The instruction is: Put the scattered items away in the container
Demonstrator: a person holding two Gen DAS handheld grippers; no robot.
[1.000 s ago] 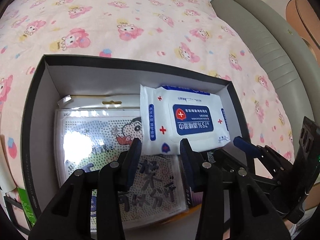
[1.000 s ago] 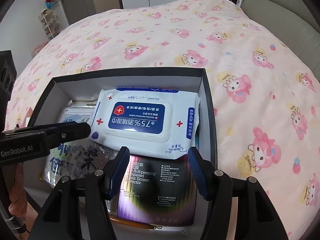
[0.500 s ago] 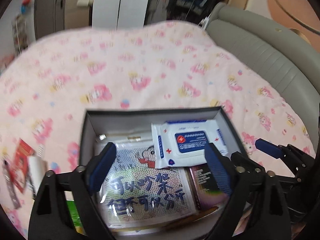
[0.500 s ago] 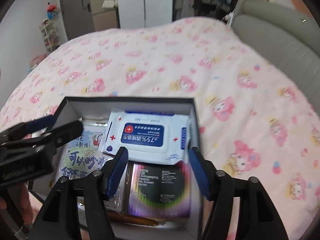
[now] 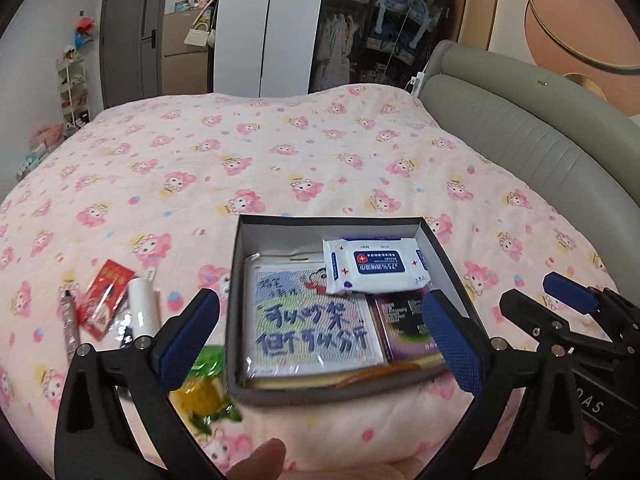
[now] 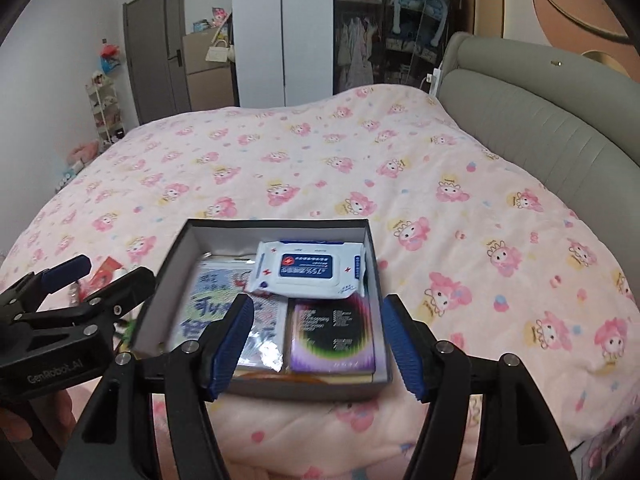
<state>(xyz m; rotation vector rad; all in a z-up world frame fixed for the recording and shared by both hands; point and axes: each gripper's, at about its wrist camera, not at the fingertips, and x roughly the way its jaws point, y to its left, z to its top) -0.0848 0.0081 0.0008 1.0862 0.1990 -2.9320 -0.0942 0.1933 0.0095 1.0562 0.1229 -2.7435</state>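
A black box (image 5: 328, 220) (image 6: 280, 222) sits on the pink bedspread. It holds a white-and-blue wipes pack (image 5: 376, 264) (image 6: 308, 270), a bead-art packet (image 5: 312, 324) and a purple carton (image 5: 404, 324). Left of the box lie a red packet (image 5: 106, 296), a white tube (image 5: 140, 308), a pen (image 5: 70, 320) and a green-yellow packet (image 5: 204, 392). My left gripper (image 5: 318, 312) (image 6: 114, 270) hovers above the box's near side, its jaws opening wide with nothing between them. My right gripper (image 6: 317, 308) (image 5: 534, 292) hangs beside it, open and holding nothing.
A grey padded headboard (image 5: 520, 140) curves along the right of the bed. Beyond the bed stand a white wardrobe (image 5: 272, 28), a dark door and a shelf rack. The bedspread (image 6: 480, 220) stretches far and right of the box. A thumb (image 5: 260, 460) shows at the bottom.
Both grippers have pulled back and up from inside the box. The left jaws have spread much wider, the right a little. The loose items on the left have come into view.
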